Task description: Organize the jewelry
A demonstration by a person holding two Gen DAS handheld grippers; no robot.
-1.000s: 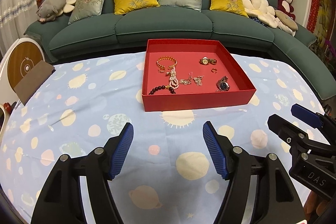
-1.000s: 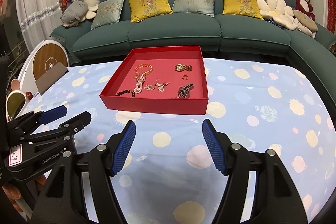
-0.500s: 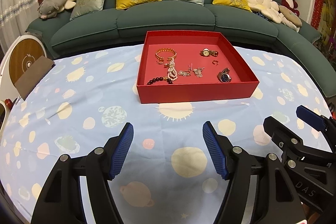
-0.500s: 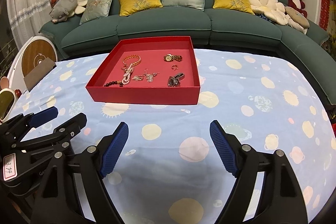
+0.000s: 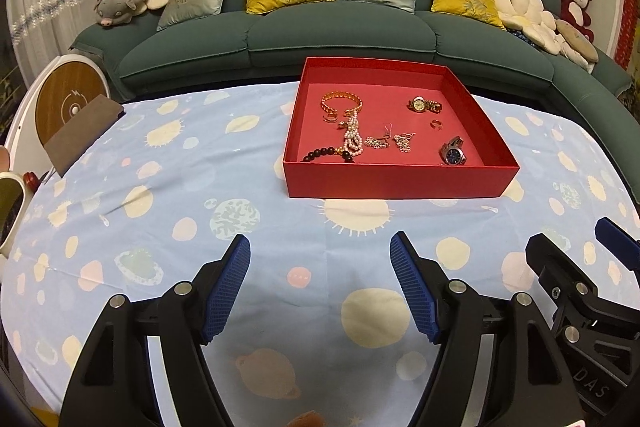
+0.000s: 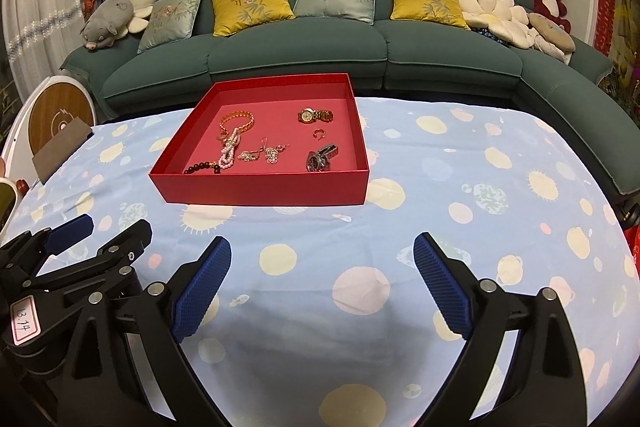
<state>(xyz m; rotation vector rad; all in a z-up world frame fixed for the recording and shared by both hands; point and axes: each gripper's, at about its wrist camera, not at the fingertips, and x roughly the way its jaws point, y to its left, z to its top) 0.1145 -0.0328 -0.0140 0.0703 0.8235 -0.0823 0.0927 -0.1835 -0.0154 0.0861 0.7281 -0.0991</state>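
Note:
A red tray (image 5: 396, 183) (image 6: 260, 189) stands on the table ahead of both grippers. It holds a gold bracelet (image 5: 341, 101), a pearl strand (image 5: 353, 141), a dark bead bracelet (image 5: 326, 153), silver earrings (image 5: 390, 141), a gold watch (image 5: 424, 105), a small ring (image 5: 437, 125) and a blue-faced watch (image 5: 453, 155). My left gripper (image 5: 320, 285) is open and empty, well short of the tray. My right gripper (image 6: 322, 283) is open wide and empty, also short of the tray. Each gripper shows at the edge of the other's view.
A light blue tablecloth (image 5: 160, 187) with planet prints covers the table. A green sofa (image 5: 340, 27) with cushions and plush toys runs behind it. A round wooden-faced object and a brown pad (image 5: 76, 131) stand at the table's left edge.
Both grippers have pulled back and risen a little, so the tray looks slightly farther. The right gripper's jaws have opened wider. The jewelry has not moved.

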